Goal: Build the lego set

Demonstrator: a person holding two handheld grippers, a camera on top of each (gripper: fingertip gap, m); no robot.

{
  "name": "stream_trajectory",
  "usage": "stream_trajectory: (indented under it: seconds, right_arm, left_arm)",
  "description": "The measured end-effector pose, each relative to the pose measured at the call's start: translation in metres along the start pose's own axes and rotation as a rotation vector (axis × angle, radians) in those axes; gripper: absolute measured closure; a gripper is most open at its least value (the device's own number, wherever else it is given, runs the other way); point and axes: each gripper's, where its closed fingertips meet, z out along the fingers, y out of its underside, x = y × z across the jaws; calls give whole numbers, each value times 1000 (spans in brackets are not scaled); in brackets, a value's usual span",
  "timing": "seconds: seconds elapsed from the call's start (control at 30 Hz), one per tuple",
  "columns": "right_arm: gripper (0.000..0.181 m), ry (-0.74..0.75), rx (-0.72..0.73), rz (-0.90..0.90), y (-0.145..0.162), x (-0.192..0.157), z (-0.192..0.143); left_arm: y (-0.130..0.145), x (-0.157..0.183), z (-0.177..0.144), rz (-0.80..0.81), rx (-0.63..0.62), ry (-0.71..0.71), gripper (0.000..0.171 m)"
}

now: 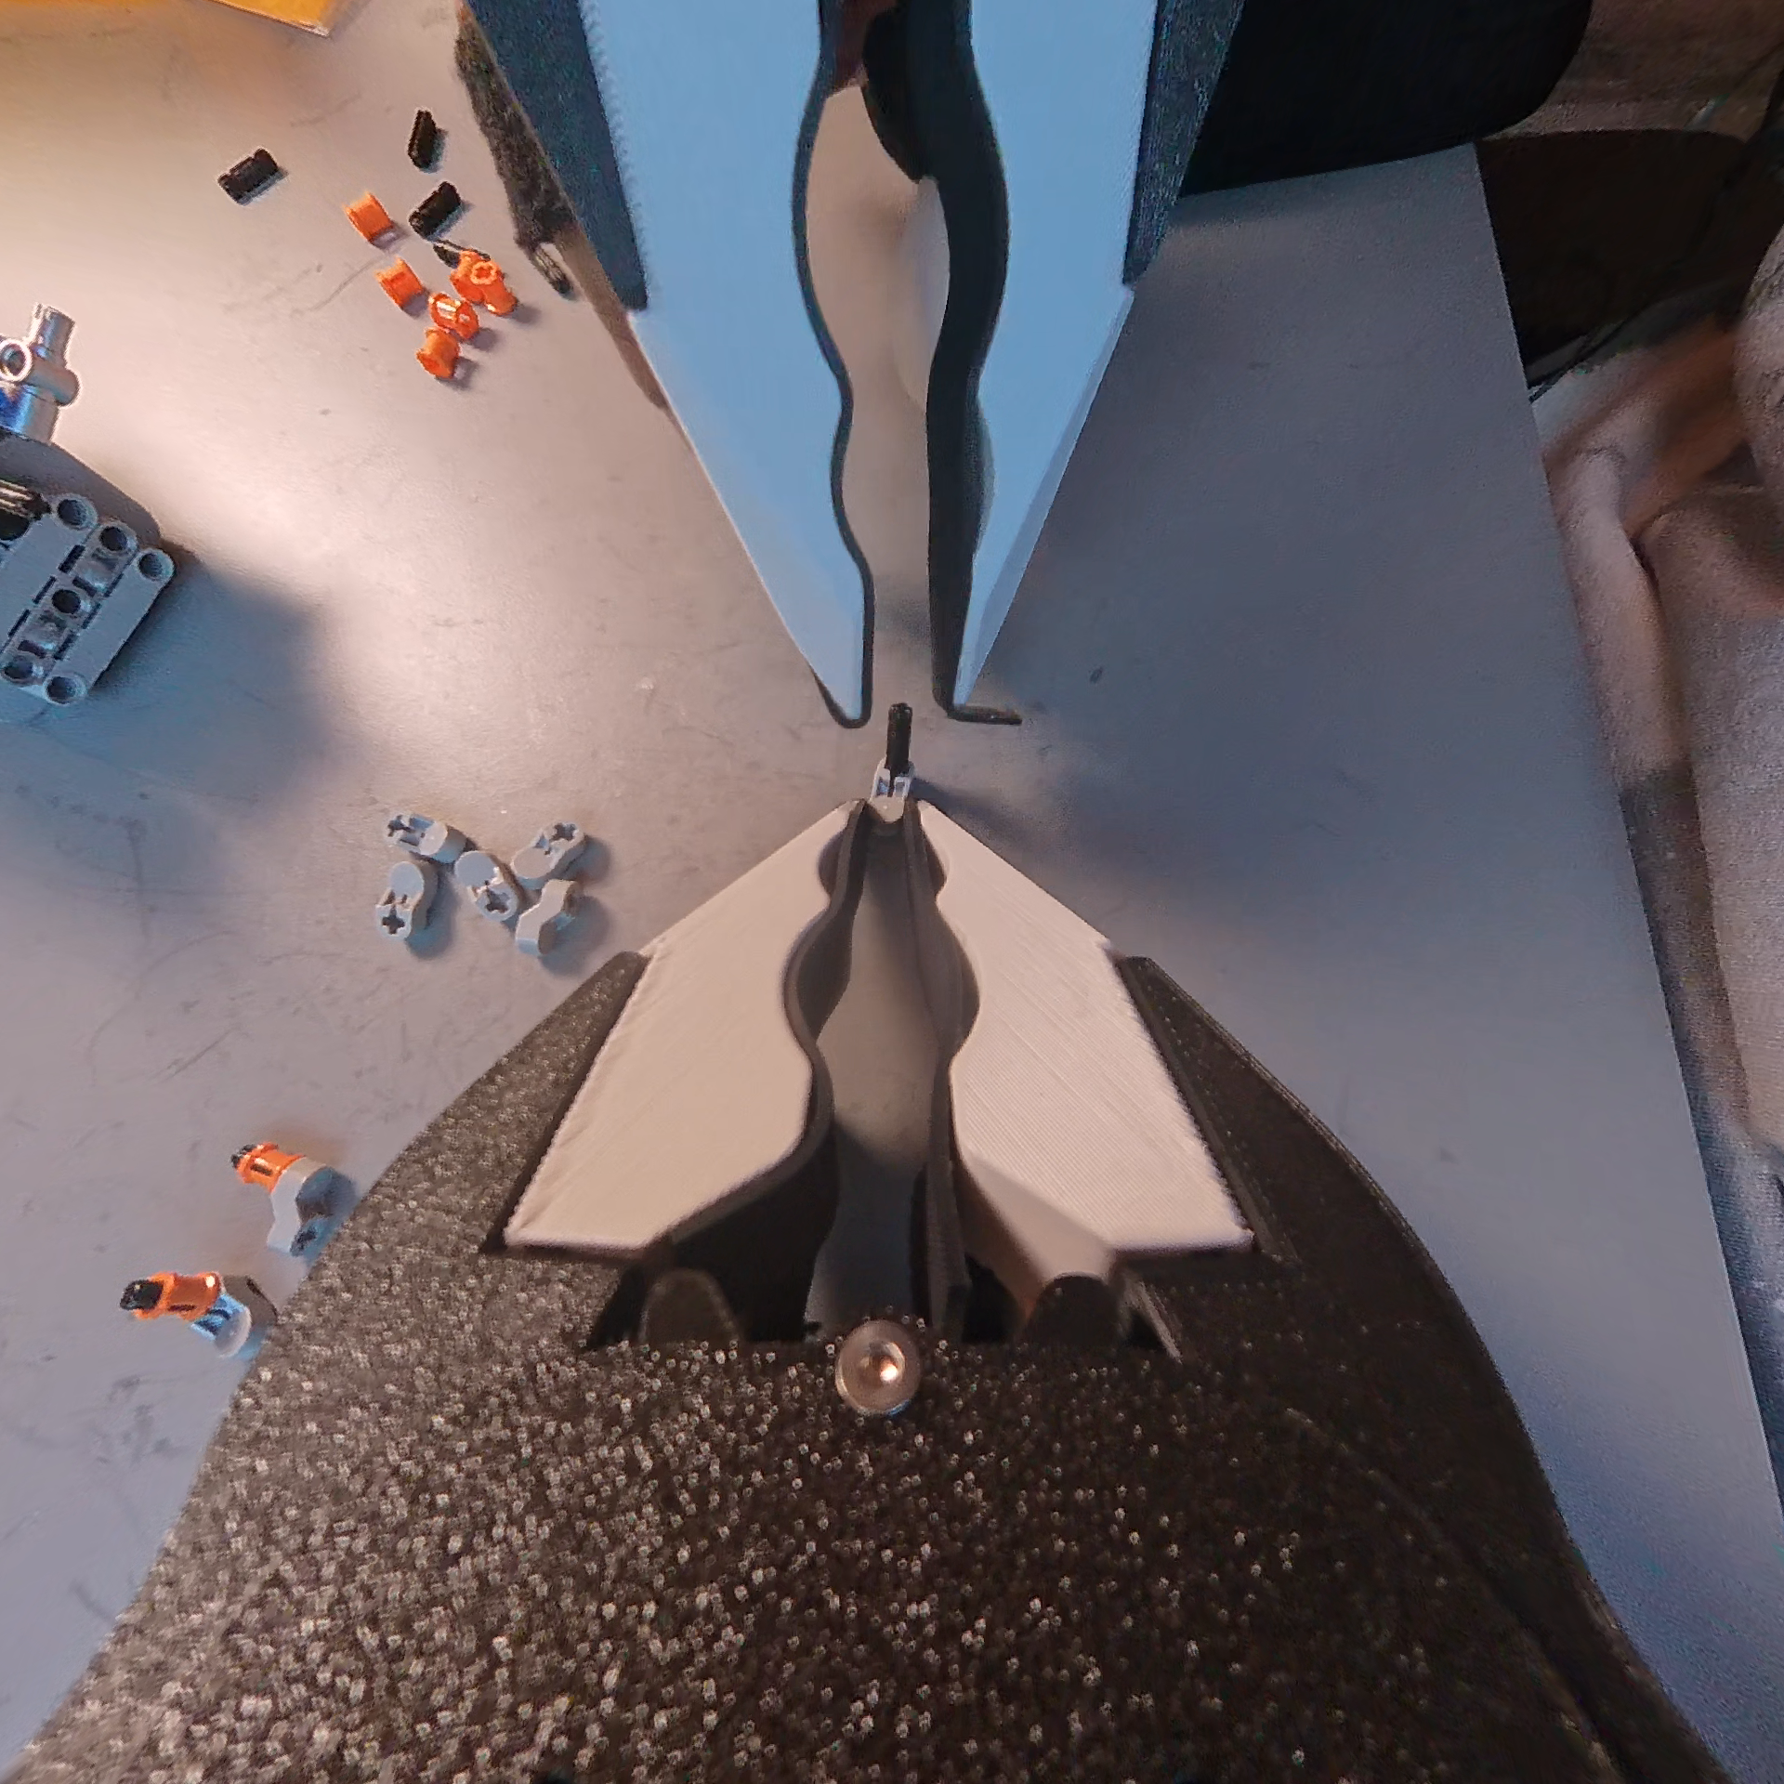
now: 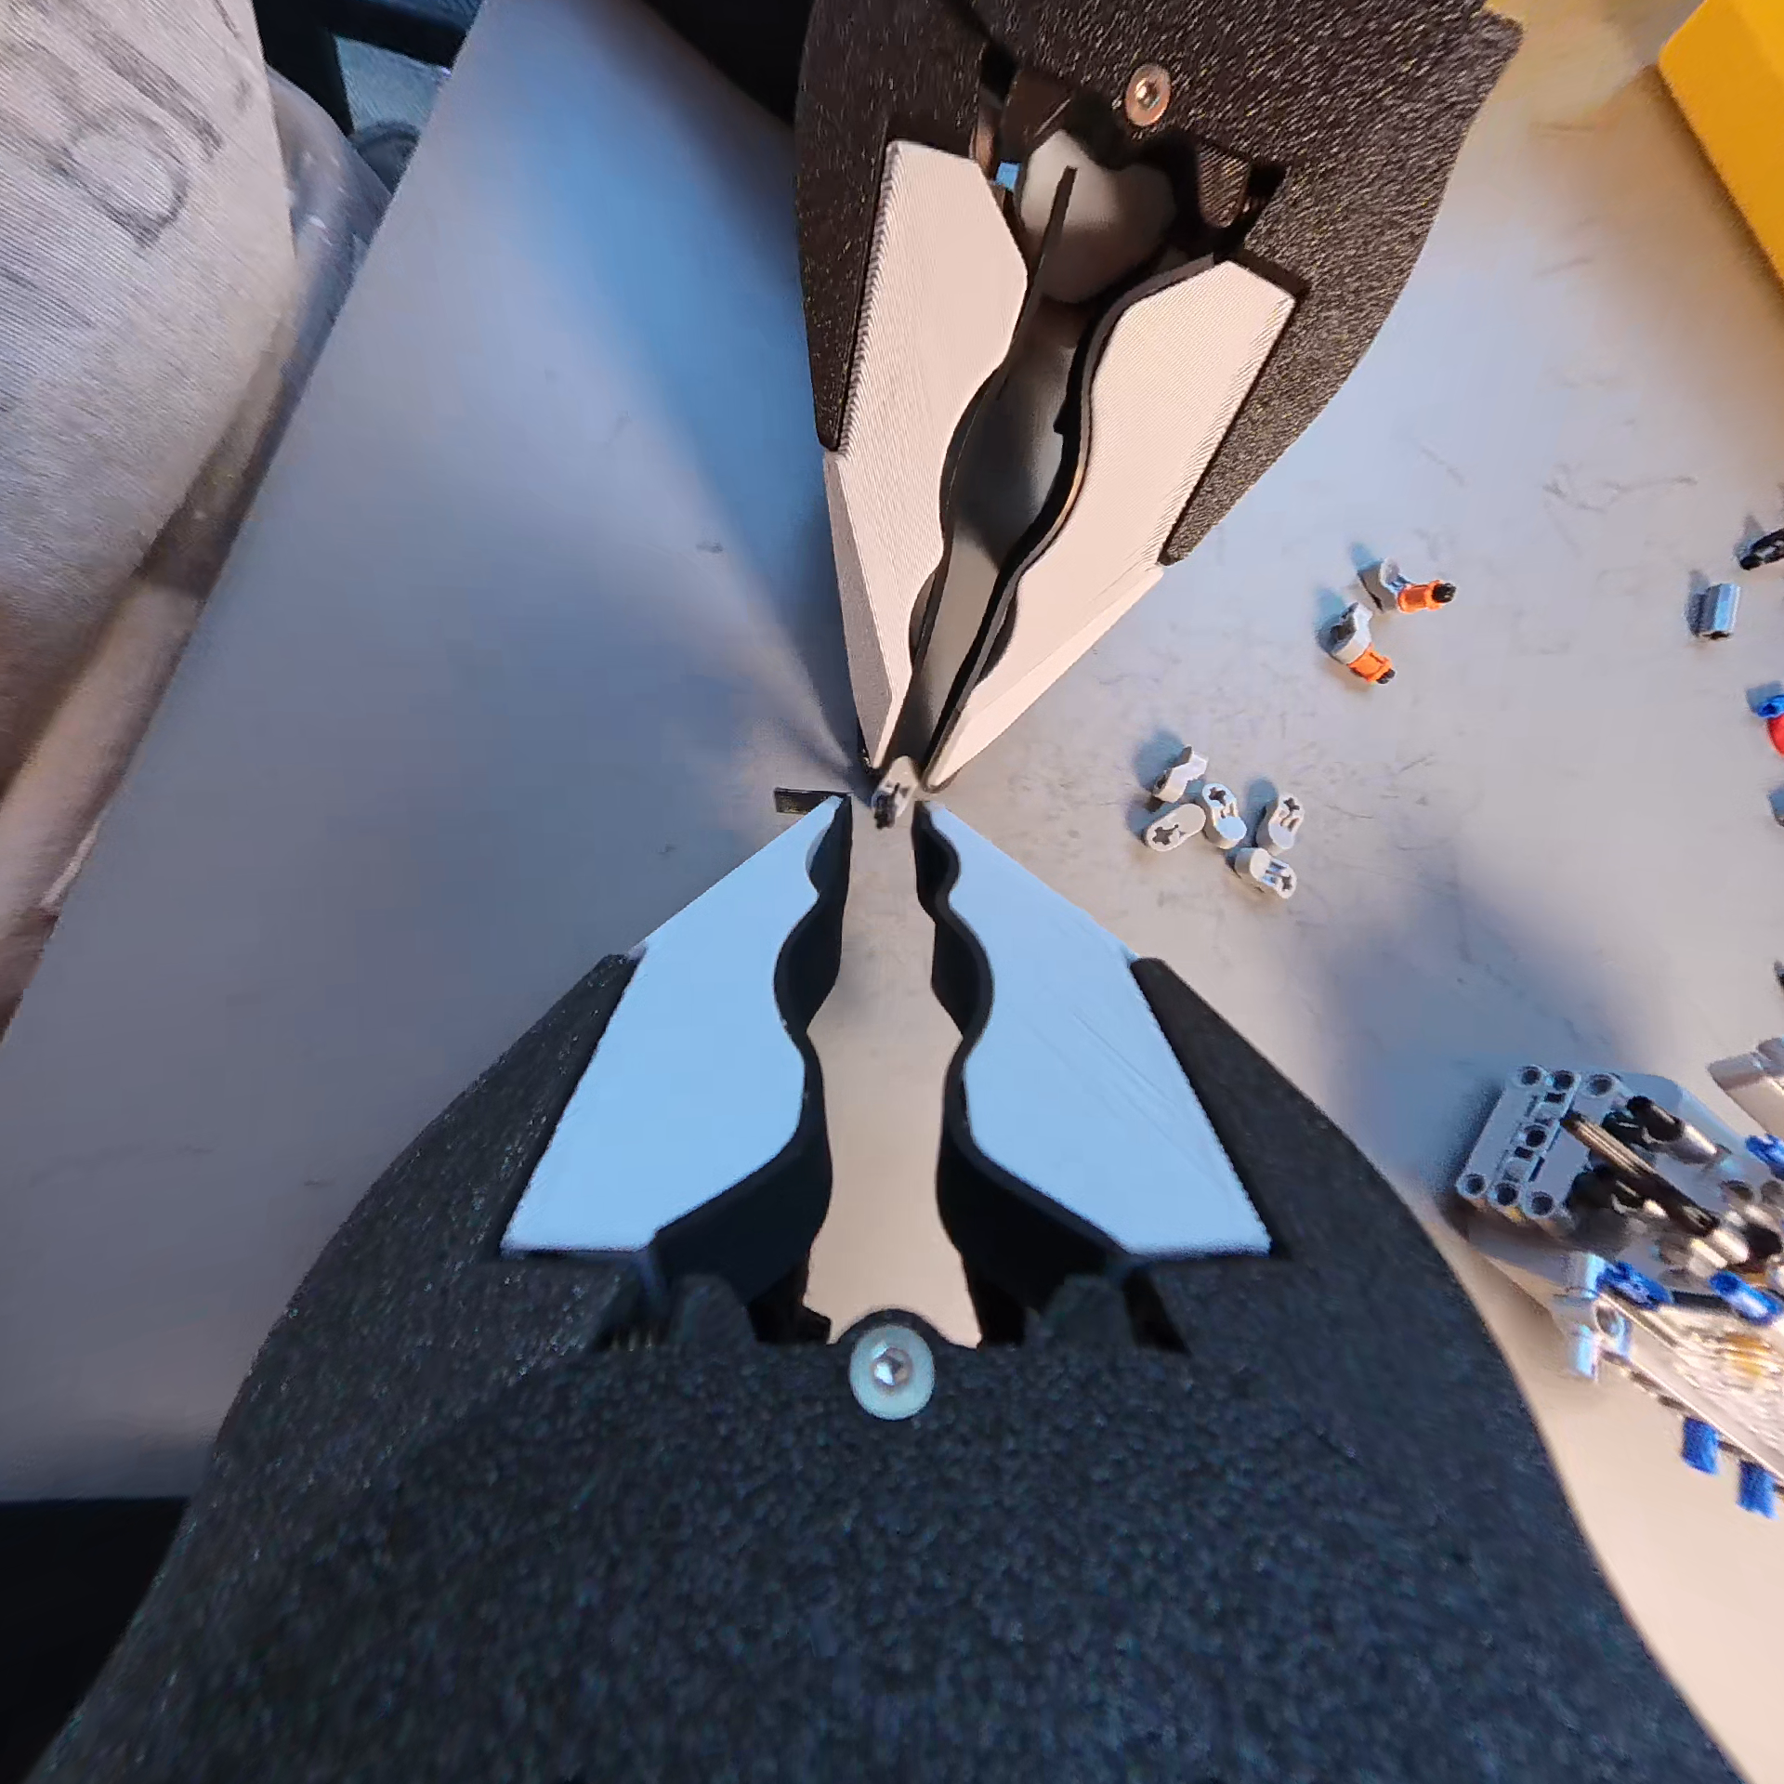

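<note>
Above the grey table (image 1: 1255, 676), the left tool (image 1: 890, 794) pinches a small grey connector (image 1: 890, 777) bearing a black pin (image 1: 898, 731); the right tool (image 2: 880, 816) faces it, jaws narrowly parted.

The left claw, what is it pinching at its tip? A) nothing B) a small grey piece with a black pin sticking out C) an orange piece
B: the left claw is shut on the small grey piece, its black pin pointing toward the right claw.
</note>
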Motion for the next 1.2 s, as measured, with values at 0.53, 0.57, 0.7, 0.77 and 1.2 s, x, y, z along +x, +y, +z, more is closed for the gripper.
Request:
stream_trajectory:
  seconds: [0.53,0.57,0.7,0.77,1.2]
  right_arm:
    - [181,51,-84,-21,5,4,3]
    - [181,45,-88,-26,4,3,3]
    - [181,46,-100,-36,4,3,4]
    - [181,47,-104,-36,4,3,4]
    - [181,85,-149,-74,5,0,4]
  left_arm:
    - [0,0,0,-5,2,-4,167]
    - [0,0,0,-4,3,-3,167]
    - [0,1,0,-6,3,-2,167]
    - [0,1,0,-9,3,-3,167]
    - [0,1,0,-91,-4,-24,168]
